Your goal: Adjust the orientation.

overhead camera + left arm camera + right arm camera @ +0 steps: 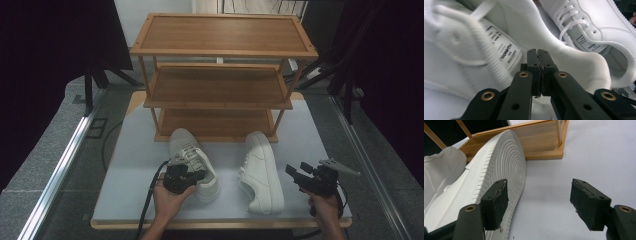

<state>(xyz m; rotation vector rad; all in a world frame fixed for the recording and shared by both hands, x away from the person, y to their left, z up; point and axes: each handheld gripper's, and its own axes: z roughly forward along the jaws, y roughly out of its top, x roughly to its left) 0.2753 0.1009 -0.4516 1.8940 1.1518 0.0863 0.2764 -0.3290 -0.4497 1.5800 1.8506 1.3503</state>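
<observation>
- The left gripper [199, 176], lower centre-left of the high view, has its jaws pressed together at the heel collar of the left white sneaker [192, 162]; in the left gripper view the padded collar [564, 50] lies just behind the closed pads, and whether any fabric is pinched between them cannot be told
- That sneaker stands upright on the white board [130, 165], toe towards the wooden shoe rack [220, 80] at upper centre, long axis running from bottom to top of the frame with a slight lean to the left
- The right gripper [296, 174], lower right, is released, jaws wide apart, beside the right white sneaker [261, 170], which lies tipped on its side, ribbed sole [506, 162] facing that gripper, toe also towards the rack
- Judged from the mesh lining and foam collar, the shoe is light and soft at the rim, stiffer at the sole; the heel collar or heel counter looks the surest place to grip, as smooth leather sides may slip
</observation>
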